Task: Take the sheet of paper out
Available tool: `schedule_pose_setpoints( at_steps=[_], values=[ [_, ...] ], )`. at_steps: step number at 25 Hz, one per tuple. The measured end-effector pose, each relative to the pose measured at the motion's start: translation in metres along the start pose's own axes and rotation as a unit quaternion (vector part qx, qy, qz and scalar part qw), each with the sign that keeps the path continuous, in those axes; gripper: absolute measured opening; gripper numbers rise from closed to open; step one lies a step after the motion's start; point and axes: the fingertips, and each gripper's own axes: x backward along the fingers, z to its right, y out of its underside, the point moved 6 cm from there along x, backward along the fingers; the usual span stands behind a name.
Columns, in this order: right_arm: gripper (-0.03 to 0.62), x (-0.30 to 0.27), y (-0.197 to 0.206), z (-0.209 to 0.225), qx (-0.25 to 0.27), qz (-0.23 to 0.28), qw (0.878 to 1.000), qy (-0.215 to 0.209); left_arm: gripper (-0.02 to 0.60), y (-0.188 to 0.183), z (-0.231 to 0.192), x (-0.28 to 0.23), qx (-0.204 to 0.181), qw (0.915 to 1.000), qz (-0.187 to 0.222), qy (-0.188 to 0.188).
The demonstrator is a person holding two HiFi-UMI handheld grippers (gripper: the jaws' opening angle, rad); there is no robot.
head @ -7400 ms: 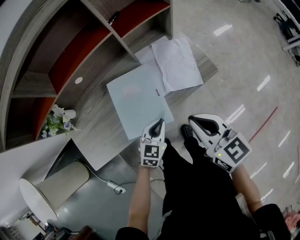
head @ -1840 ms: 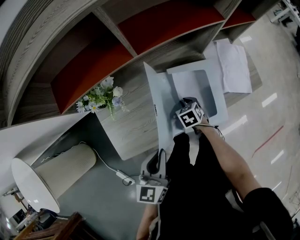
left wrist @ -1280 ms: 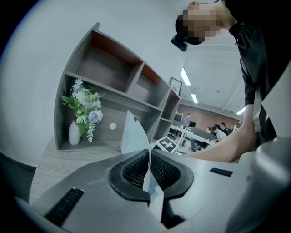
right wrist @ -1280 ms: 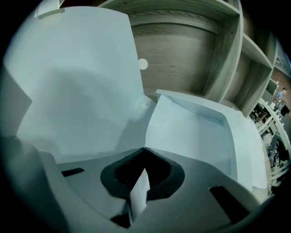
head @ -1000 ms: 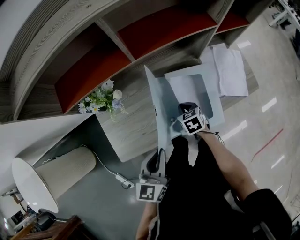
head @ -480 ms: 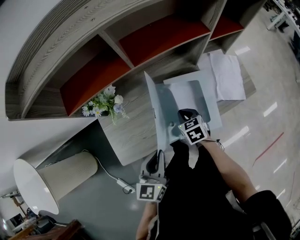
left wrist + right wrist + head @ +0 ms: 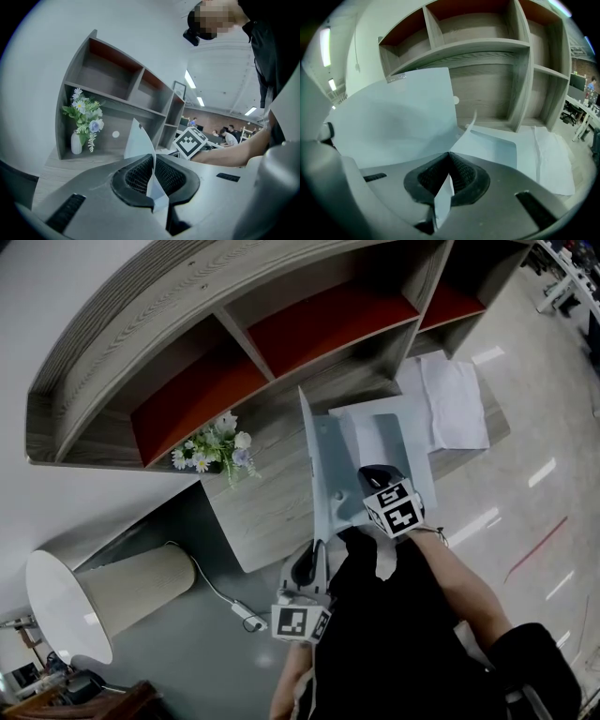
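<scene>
Pale-blue folder cover (image 7: 317,465) stands upright, pinched in my left hand-held gripper (image 7: 309,562). My right hand-held gripper (image 7: 375,476) clamps the sheet of paper (image 7: 380,437), mostly inside the folder (image 7: 422,474) on the surface (image 7: 267,507). Next, I reckon: pull it steadily clear, without tearing.

My head view looks steeply down from above the desk (image 7: 272,498). In one frame I get the shelf unit (image 7: 141,343), the flowers (image 7: 211,448), the folder (image 7: 323,474), the left gripper (image 7: 315,545) and the right gripper (image 7: 371,470). The left gripper view sits low at the desk's edge, right behind its jaws, facing roughly level toward the shelves and flowers. The right gripper view rides just as close, with the sheet of paper (image 7: 443,197) in its foreground, and seems tilted down onto the folder. All three share the folder's raised cover and the shelves. The left gripper view also catches the right gripper's marker cube (image 7: 190,142).
</scene>
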Motion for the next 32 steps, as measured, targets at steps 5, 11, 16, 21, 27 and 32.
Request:
schedule_pose_setpoints(
  at_steps=[5, 11, 16, 21, 27, 32],
  values=[
    [0.012, 0.010, -0.012, 0.000, 0.004, 0.022, 1.000, -0.007, 0.018, 0.001, 0.002, 0.000, 0.000, 1.0000, 0.001, -0.005],
    [0.012, 0.028, -0.025, 0.004, 0.003, 0.043, 0.999, -0.014, 0.018, 0.001, 0.008, -0.003, -0.009, 0.9998, 0.004, -0.014],
    [0.012, 0.051, -0.033, 0.010, 0.002, 0.057, 0.998, -0.021, 0.018, 0.000, 0.015, -0.002, -0.017, 0.9995, 0.007, -0.027],
    [0.012, 0.074, -0.042, 0.014, 0.005, 0.081, 0.996, -0.033, 0.074, -0.002, 0.023, -0.004, -0.024, 0.9988, 0.006, -0.042],
    [0.012, 0.098, -0.049, 0.016, 0.016, 0.105, 0.993, -0.050, 0.084, -0.009, 0.035, -0.002, -0.034, 0.9975, 0.015, -0.060],
    [0.012, 0.120, -0.053, 0.024, 0.022, 0.130, 0.989, -0.060, 0.084, -0.015, 0.049, 0.000, -0.043, 0.9957, 0.026, -0.078]
  ],
)
